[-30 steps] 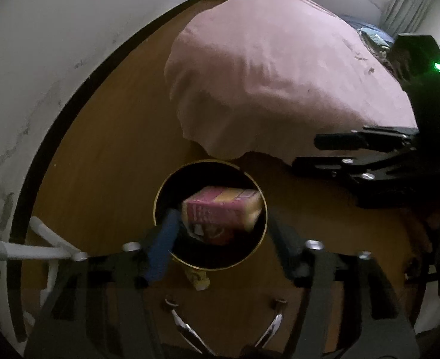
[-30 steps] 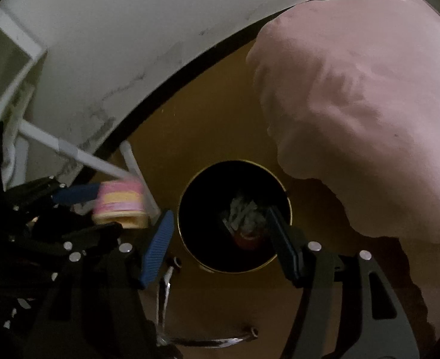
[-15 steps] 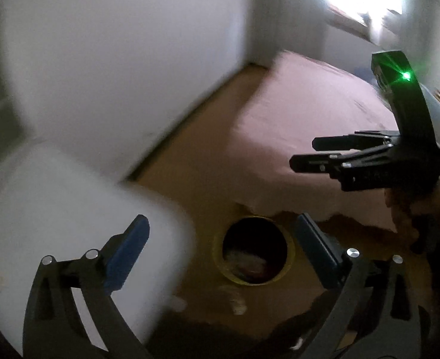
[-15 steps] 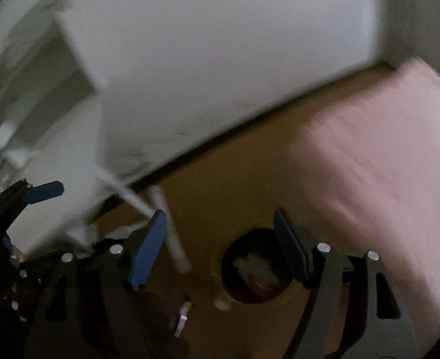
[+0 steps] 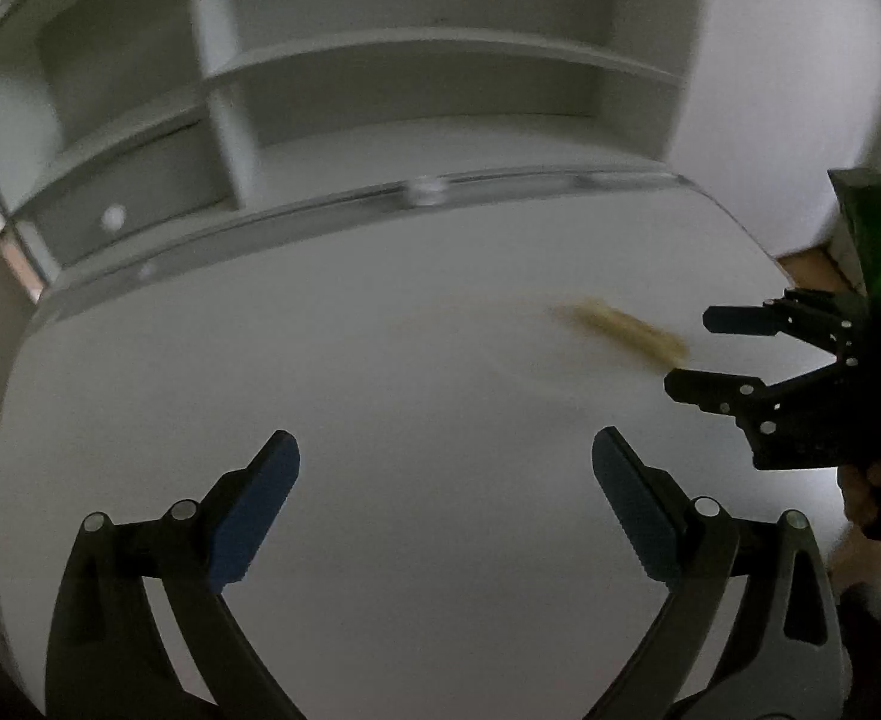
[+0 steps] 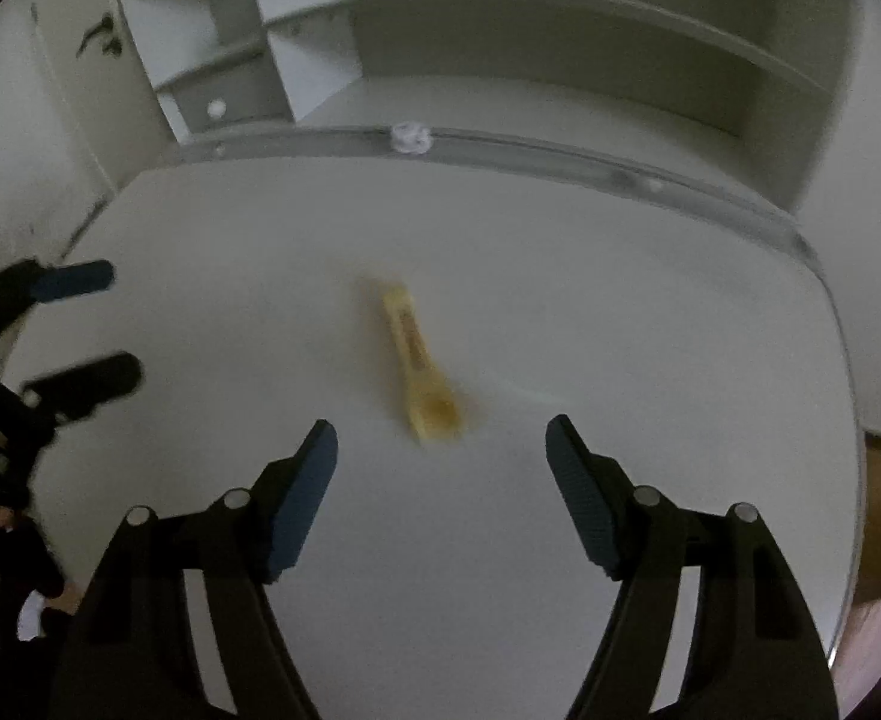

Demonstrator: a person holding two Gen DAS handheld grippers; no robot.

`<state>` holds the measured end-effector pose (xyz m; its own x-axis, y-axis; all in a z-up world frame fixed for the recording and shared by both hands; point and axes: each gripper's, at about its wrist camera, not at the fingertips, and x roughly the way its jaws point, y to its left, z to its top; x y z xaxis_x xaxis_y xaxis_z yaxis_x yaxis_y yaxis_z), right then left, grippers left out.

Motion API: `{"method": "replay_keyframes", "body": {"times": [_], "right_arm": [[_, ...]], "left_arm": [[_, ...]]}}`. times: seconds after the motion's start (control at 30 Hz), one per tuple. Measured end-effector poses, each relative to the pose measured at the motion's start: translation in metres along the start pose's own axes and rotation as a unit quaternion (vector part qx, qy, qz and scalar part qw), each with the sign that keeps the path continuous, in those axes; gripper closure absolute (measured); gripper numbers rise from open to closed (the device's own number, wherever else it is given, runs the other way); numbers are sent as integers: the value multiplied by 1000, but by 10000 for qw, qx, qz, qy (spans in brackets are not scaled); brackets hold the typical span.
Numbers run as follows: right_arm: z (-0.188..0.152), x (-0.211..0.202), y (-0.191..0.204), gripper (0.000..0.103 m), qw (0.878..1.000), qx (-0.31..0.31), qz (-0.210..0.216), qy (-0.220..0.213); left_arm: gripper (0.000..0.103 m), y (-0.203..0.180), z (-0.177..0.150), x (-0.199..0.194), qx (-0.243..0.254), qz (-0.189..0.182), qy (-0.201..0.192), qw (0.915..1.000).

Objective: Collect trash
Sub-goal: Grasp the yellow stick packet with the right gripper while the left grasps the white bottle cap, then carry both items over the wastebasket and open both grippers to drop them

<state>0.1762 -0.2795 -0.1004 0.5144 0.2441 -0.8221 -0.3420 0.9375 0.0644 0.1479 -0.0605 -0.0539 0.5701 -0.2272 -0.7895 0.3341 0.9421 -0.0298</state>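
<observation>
While both grippers hang over the white table, a yellow spoon-shaped piece of trash lies flat near the table's middle, a little blurred. The right gripper sits just short of it on the near side of the table, fingers spread wide and holding nothing, the trash's rounded end lying close ahead of the gap. The left gripper is also spread wide and empty, above bare tabletop with the trash well off toward the right gripper. A small crumpled white scrap rests on the table's far edge, with white shelves behind the table.
</observation>
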Motion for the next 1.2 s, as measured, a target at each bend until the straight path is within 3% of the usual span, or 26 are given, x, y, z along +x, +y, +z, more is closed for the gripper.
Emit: {"method": "replay_keyframes", "body": {"times": [0.07,0.17,0.23,0.4,0.47,0.5,0.57,0.67,0.73,0.8,0.87,0.93,0.97,1.1,1.2], "right_arm": [[11,13,5,44,9999,-71,2,83],[19,17,7,63,9998,-163,-124,39],[21,18,7,89,9998,-162,-80,27],[13,2,8,89,9999,-96,-35,-105],[11,-4,5,89,9999,-30,-12,-161],[9,-6,4,89,9998,2,8,-176],[7,-9,2,89,9998,53,18,-199],[5,-10,-3,89,9996,181,53,-231],[4,-9,-6,89,9994,232,67,-238],[0,-10,-13,89,9993,285,73,-241],[-3,-11,-18,89,9990,348,76,-255],[-8,-15,-22,89,9986,436,114,-282],[-11,-18,-25,89,9983,485,112,-305],[-23,-38,-43,89,9960,747,27,-481],[-46,-65,-68,89,9919,1071,-178,-665]], "left_arm": [[8,13,8,9,-106,-26,37,9999],[8,17,28,31,-139,-71,49,9999],[8,12,47,50,-68,-17,11,10000],[8,0,100,95,-179,76,-43,9998],[8,6,124,121,-473,78,81,9988],[8,7,132,130,-577,33,93,9983],[8,5,143,145,-679,346,203,9969],[10,3,151,157,-784,388,227,9959],[18,1,155,163,-844,348,253,9955],[34,-3,158,169,-803,381,307,9956],[44,-3,154,165,-797,467,321,9952],[59,-7,155,164,-710,626,349,9949],[72,-9,155,164,-670,563,352,9955],[72,-23,151,145,-457,568,240,9971],[72,-47,143,112,-326,319,79,9989]]}}
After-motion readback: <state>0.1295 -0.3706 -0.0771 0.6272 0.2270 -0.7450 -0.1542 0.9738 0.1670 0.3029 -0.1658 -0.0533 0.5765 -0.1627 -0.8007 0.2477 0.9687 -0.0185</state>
